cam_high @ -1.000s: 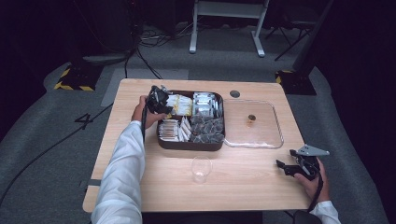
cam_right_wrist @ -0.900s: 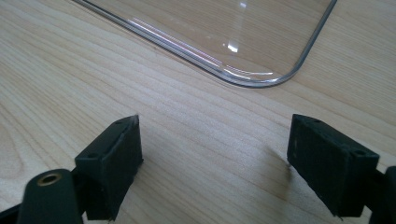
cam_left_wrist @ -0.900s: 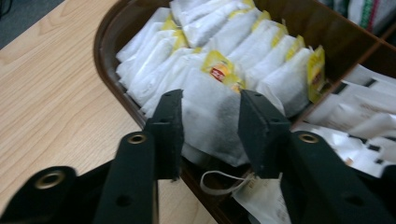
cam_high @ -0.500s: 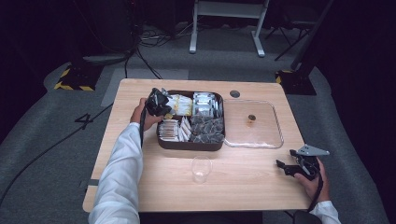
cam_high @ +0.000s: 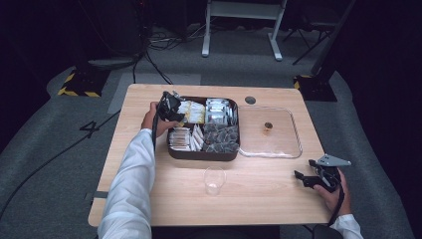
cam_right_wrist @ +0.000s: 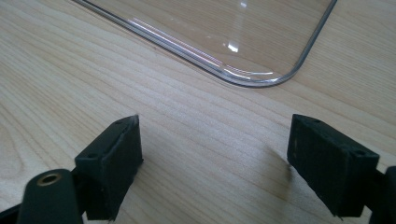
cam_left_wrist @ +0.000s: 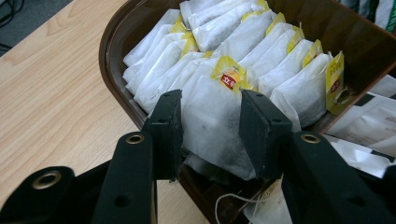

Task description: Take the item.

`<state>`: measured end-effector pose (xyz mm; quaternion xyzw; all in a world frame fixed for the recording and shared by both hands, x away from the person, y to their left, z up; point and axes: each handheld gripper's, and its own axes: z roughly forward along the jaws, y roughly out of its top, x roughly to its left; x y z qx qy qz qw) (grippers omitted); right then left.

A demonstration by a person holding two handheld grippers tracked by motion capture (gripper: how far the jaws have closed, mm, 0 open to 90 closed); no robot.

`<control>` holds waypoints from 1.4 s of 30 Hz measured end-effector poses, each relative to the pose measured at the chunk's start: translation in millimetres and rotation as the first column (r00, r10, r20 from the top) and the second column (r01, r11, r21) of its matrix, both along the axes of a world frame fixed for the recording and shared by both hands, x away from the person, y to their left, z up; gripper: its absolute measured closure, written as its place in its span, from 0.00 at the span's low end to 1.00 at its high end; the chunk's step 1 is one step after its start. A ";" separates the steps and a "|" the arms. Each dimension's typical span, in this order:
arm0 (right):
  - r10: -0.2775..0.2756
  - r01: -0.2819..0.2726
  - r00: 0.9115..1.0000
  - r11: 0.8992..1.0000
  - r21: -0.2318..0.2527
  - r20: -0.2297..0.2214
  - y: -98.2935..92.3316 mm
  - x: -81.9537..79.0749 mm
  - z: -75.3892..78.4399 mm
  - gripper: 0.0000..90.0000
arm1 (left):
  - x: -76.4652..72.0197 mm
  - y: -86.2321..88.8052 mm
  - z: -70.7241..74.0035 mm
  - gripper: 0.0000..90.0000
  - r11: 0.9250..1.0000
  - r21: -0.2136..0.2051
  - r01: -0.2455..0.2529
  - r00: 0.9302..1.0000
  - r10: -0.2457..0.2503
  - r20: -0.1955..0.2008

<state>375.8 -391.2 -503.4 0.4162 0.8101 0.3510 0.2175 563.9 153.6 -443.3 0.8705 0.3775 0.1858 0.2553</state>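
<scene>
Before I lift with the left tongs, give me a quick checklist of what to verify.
1. Tea bag between the left tongs: ok, they have just been opening.
2. Pads pressing the bag: cannot tell.
3. One bag only: cannot tell, neighbours crowd it.
4. Glass cup upright on the table: ok.
5. Right tongs open and holding nothing: ok.
6. Clear lid beside the brown box: ok.

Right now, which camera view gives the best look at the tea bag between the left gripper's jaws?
The left gripper view: the tea bag sits close up between the left gripper jaws, its yellow tag readable. The high view shows that gripper at the tray, the bag too small to single out.
</scene>
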 end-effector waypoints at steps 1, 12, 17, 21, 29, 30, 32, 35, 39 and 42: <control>-0.001 0.001 1.000 1.000 0.000 0.000 0.1 -0.1 0.0 0.20 | 0.7 -0.4 -0.8 0.67 1.000 0.003 0.000 1.000 0.000 -0.002; 0.000 0.000 1.000 1.000 0.000 0.001 0.1 -0.1 0.0 0.20 | -7.0 4.1 5.3 0.96 1.000 0.005 0.019 0.999 -0.019 0.027; 0.000 0.000 1.000 1.000 0.000 0.000 0.1 -0.1 0.0 0.20 | -11.8 6.9 15.7 0.98 0.999 -0.022 0.025 0.998 -0.024 0.060; 0.000 0.000 1.000 1.000 0.001 0.000 0.1 0.0 0.0 0.20 | -16.0 8.5 24.1 0.99 0.998 -0.048 0.031 0.996 -0.027 0.089; 0.001 -0.001 1.000 1.000 0.002 -0.002 -0.1 0.3 0.0 0.20 | -25.5 11.0 43.5 0.99 0.995 -0.086 0.055 0.991 -0.045 0.124; 0.001 -0.001 1.000 1.000 0.002 -0.002 -0.1 0.3 0.0 0.20 | -26.8 11.3 46.8 0.99 0.995 -0.078 0.059 0.990 -0.048 0.136; 0.001 -0.001 1.000 1.000 0.002 -0.002 -0.1 0.3 0.0 0.20 | -29.3 11.5 52.0 0.99 0.994 -0.088 0.068 0.988 -0.055 0.144; 0.001 -0.001 1.000 1.000 0.003 -0.003 -0.2 0.3 0.0 0.20 | -33.5 10.9 60.3 0.99 0.992 -0.104 0.075 0.986 -0.059 0.157; 0.001 -0.001 1.000 1.000 0.004 -0.004 -0.1 0.3 0.0 0.20 | -38.1 11.4 70.5 0.99 0.990 -0.114 0.084 0.982 -0.063 0.177; 0.001 -0.001 1.000 1.000 0.004 -0.004 -0.2 0.3 0.0 0.20 | -41.8 11.8 77.2 0.99 0.988 -0.128 0.090 0.981 -0.065 0.185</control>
